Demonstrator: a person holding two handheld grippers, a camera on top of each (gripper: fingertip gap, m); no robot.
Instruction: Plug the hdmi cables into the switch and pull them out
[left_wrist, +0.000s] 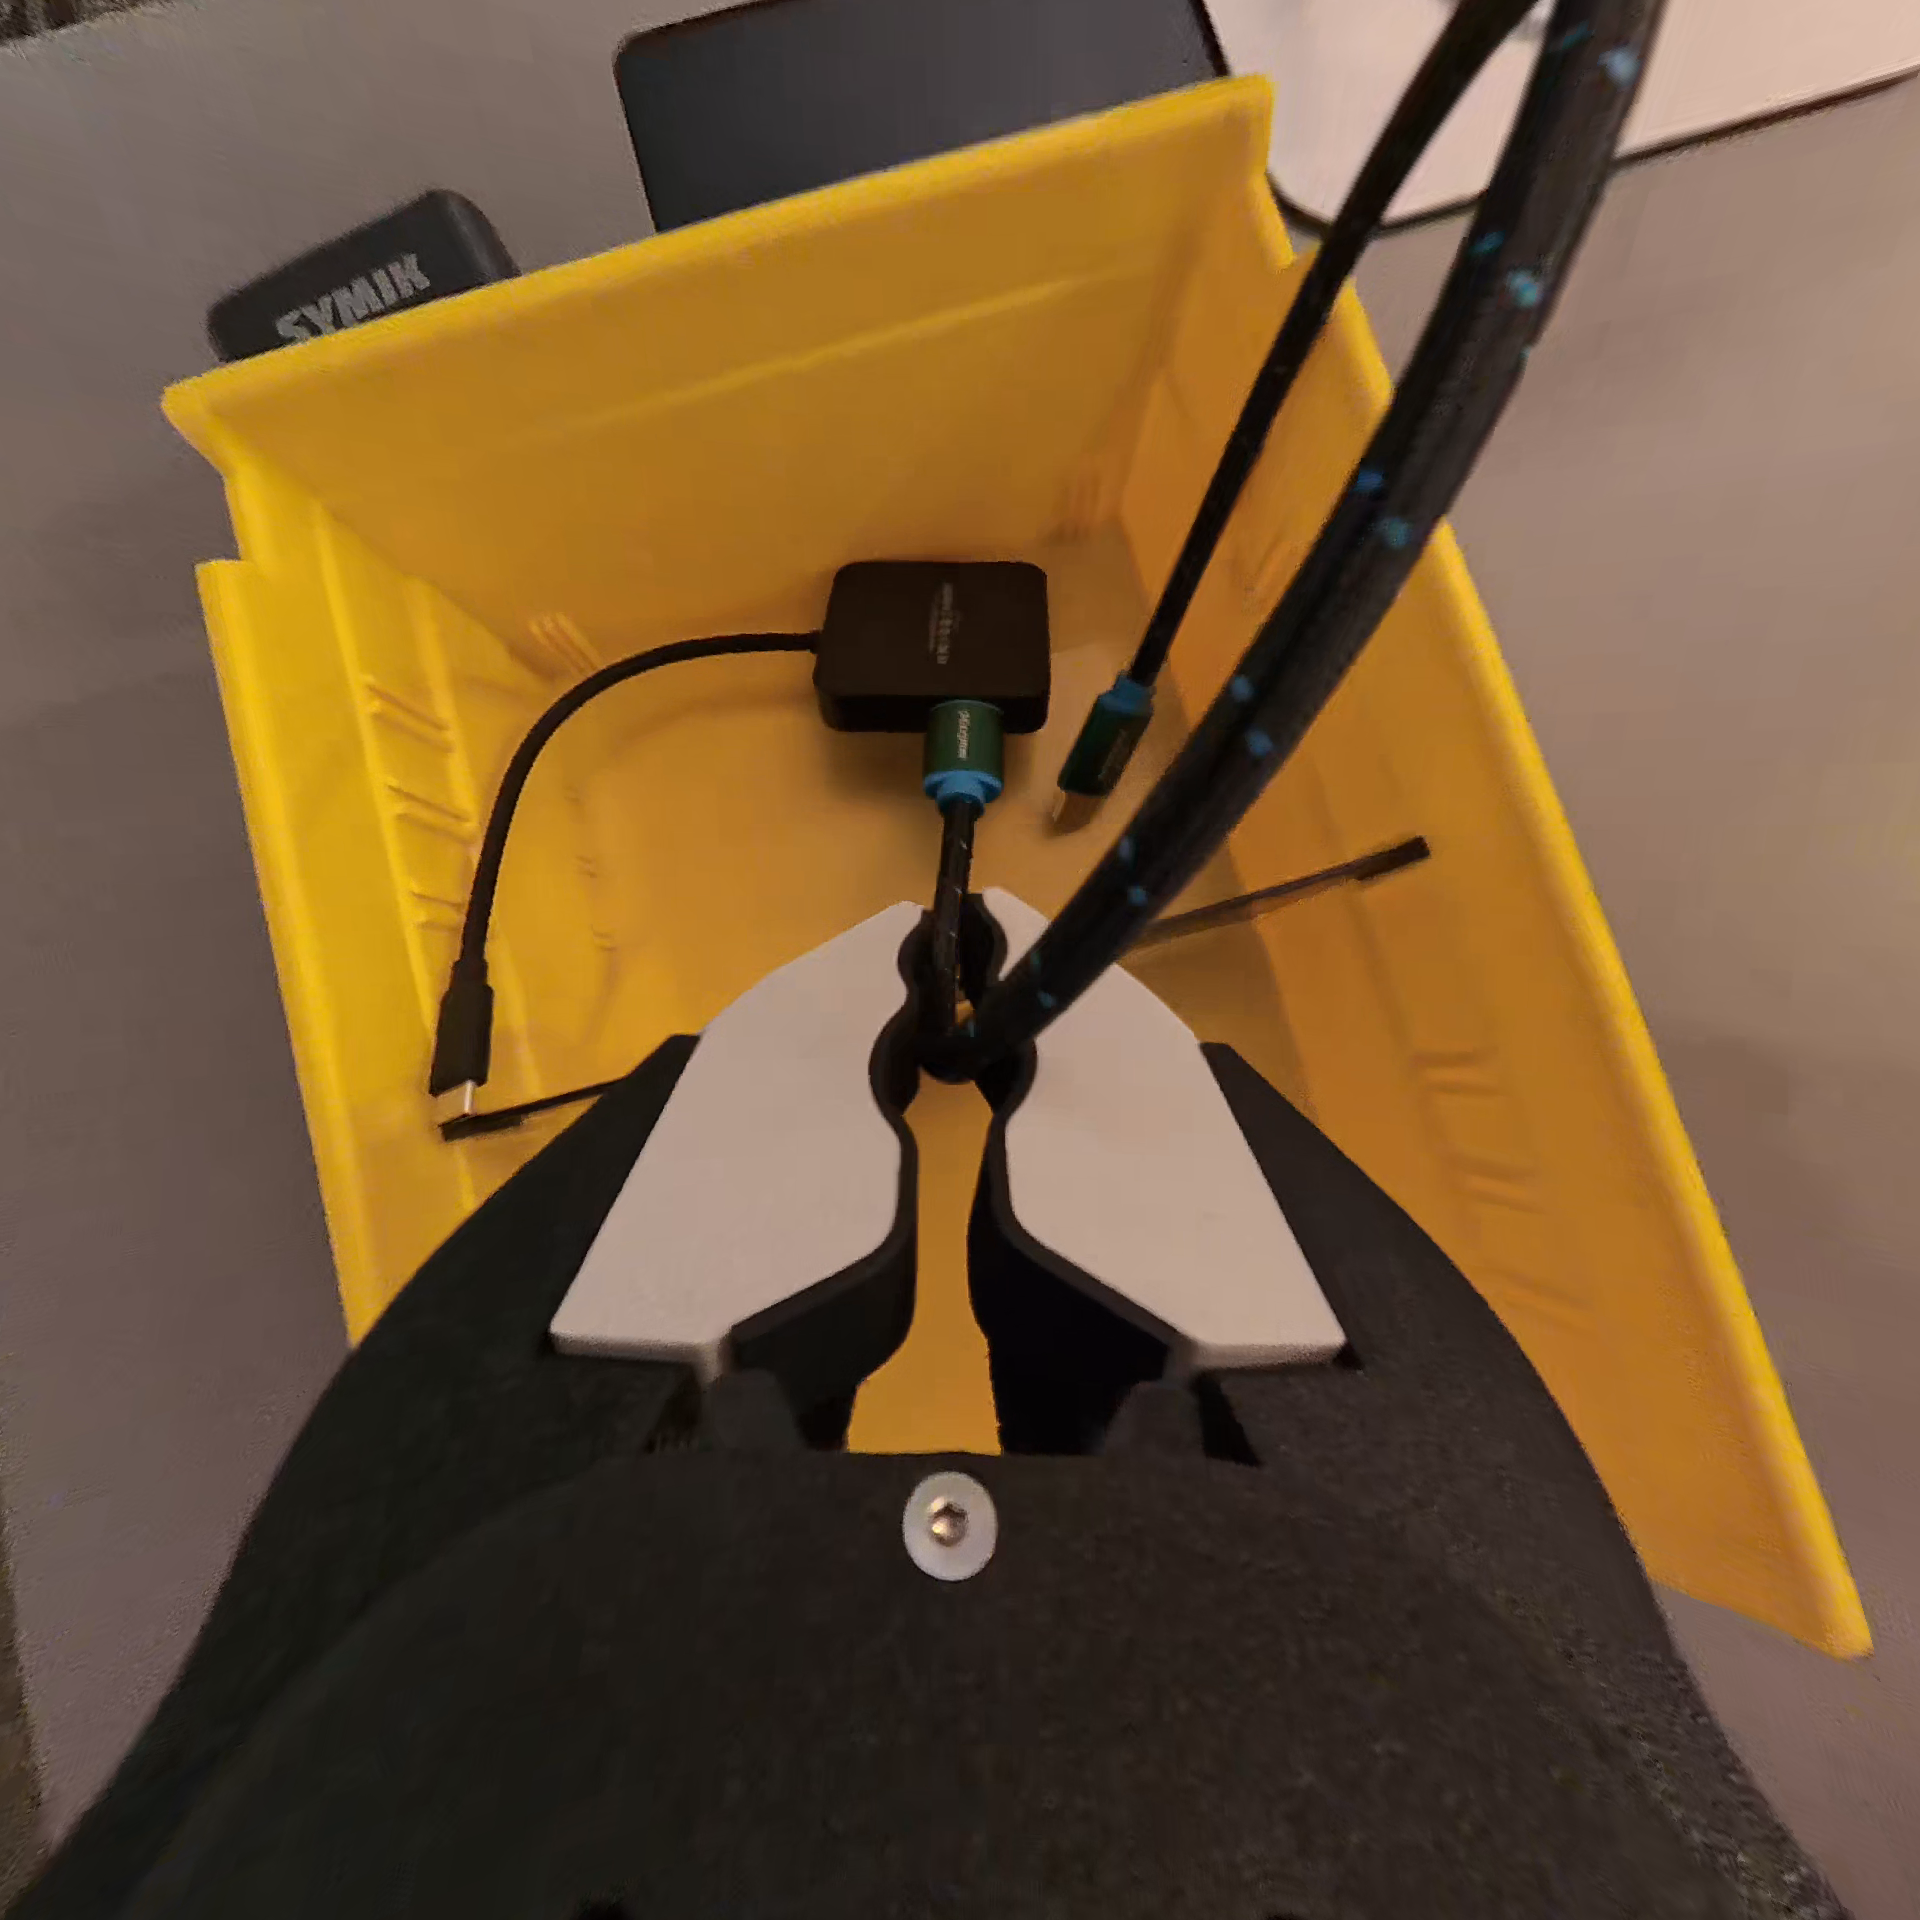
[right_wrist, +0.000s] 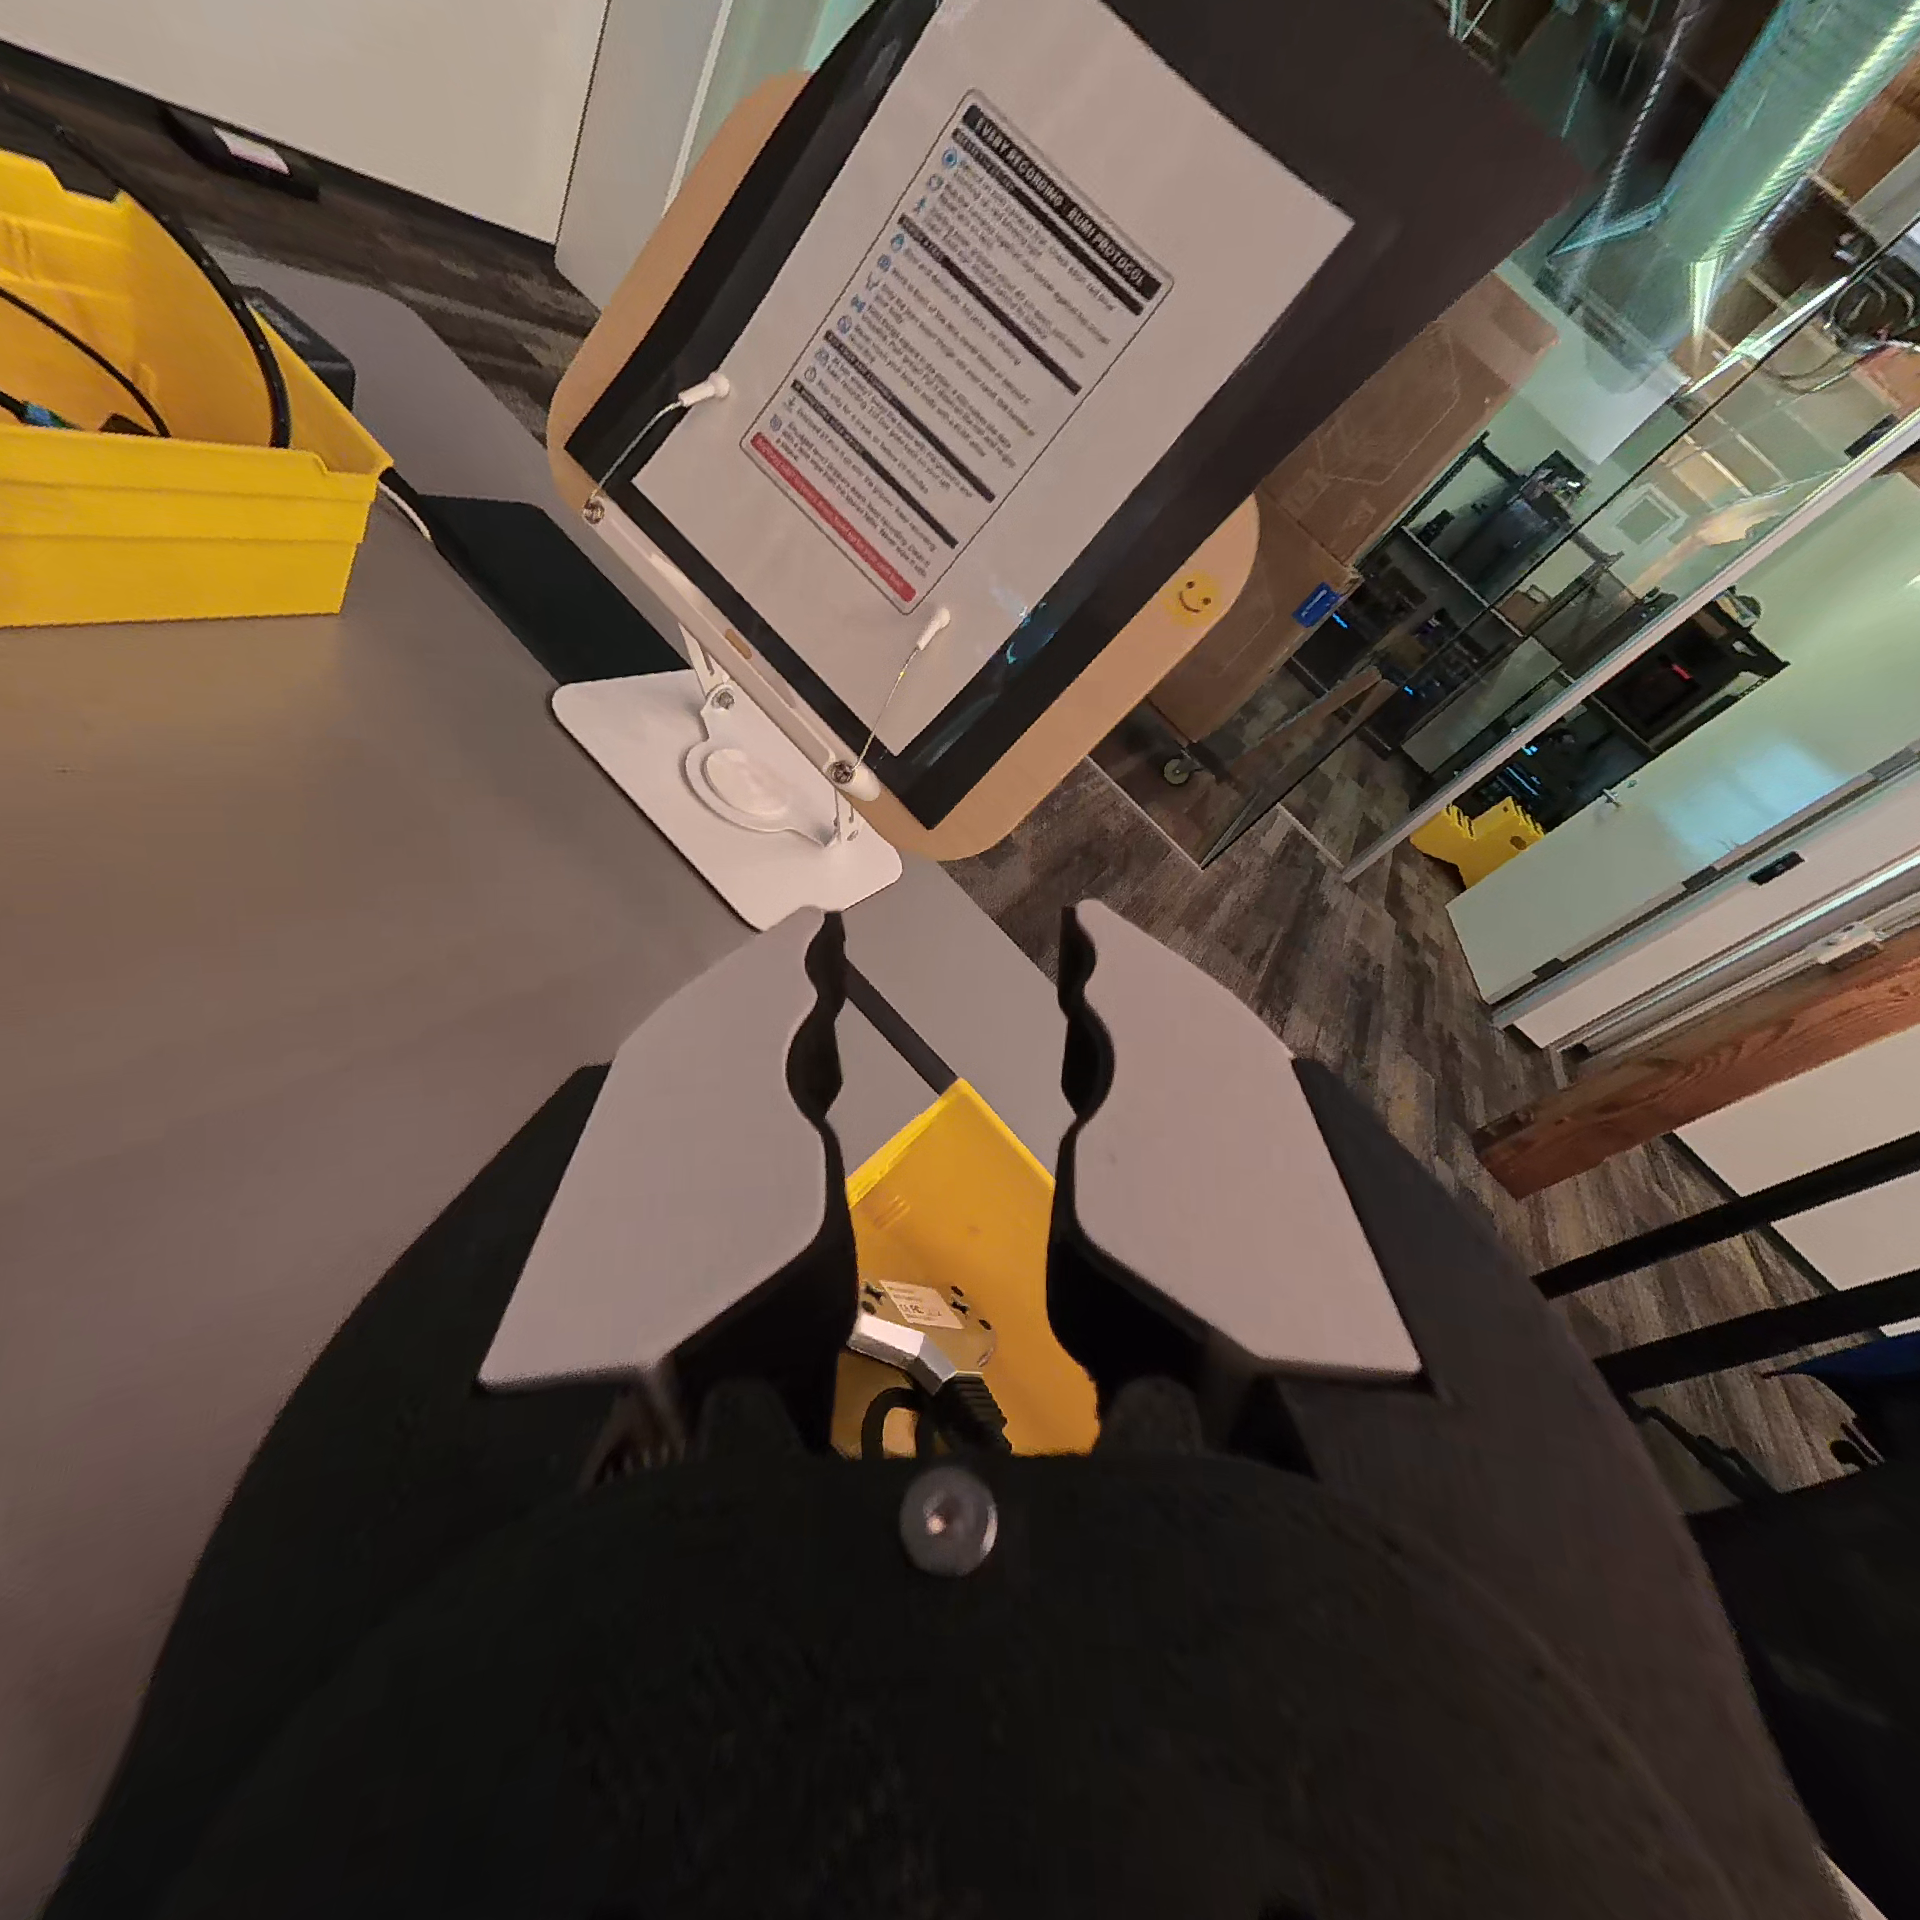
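Note:
In the left wrist view a black switch (left_wrist: 935, 639) lies on the floor of a yellow bin (left_wrist: 727, 416). A green HDMI plug (left_wrist: 964, 746) with a blue collar sits in its near port. My left gripper (left_wrist: 951, 935) is shut on that plug's black braided cable (left_wrist: 954, 883), a short way behind the plug. The cable loops back up to the upper right. A second green HDMI plug (left_wrist: 1103, 753) lies loose to the right of the switch. The switch's short black lead (left_wrist: 499, 831) curves to the left. My right gripper (right_wrist: 945, 925) is open and empty above the table edge.
A black box (left_wrist: 364, 281) and a dark pad (left_wrist: 914, 104) lie behind the bin. In the right wrist view the bin (right_wrist: 177, 520) is at the far left, a tablet (right_wrist: 987, 395) stands on a white base (right_wrist: 727, 790), and another yellow bin (right_wrist: 966, 1195) lies below the fingers. The tips of one gripper are about 50 cm away from the tips of the other.

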